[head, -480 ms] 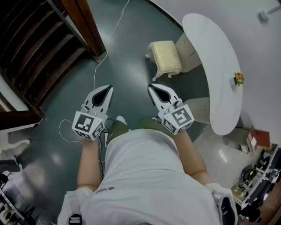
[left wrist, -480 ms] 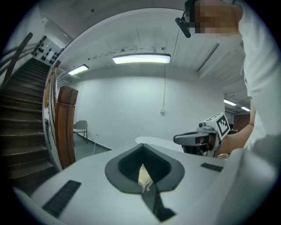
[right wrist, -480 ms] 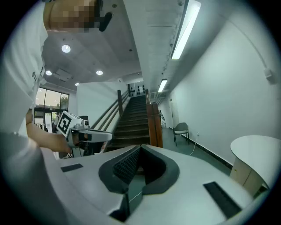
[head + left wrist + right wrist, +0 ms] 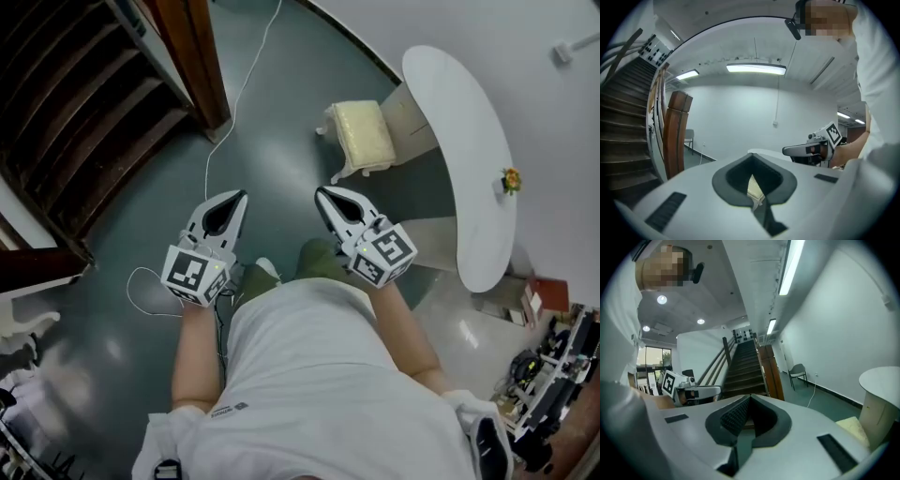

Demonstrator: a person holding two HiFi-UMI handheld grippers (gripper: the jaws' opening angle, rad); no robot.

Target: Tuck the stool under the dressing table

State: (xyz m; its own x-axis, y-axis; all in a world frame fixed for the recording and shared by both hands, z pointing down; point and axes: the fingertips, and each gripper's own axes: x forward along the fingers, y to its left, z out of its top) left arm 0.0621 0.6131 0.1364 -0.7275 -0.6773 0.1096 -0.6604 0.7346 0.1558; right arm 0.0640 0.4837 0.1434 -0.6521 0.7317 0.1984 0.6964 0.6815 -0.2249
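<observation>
The stool (image 4: 364,134) has a cream cushion and white legs. It stands on the dark floor just left of the white oval dressing table (image 4: 459,159), out from under it. My left gripper (image 4: 240,195) and right gripper (image 4: 323,192) are held side by side in front of me, both shut and empty, well short of the stool. In the left gripper view the stool (image 4: 753,187) shows through the notch of the left gripper (image 4: 752,157). In the right gripper view the cushion (image 4: 855,427) and the table (image 4: 881,380) lie to the right of the right gripper (image 4: 747,399).
A wooden staircase (image 4: 84,103) with a thick post (image 4: 192,56) fills the far left. A white cable (image 4: 239,84) runs across the floor towards the stool. A small flower ornament (image 4: 510,178) sits on the table. Clutter (image 4: 553,366) lies at the lower right.
The whole view has shifted slightly as the person steps; both grippers stay shut, side by side, about as far from the stool as before.
</observation>
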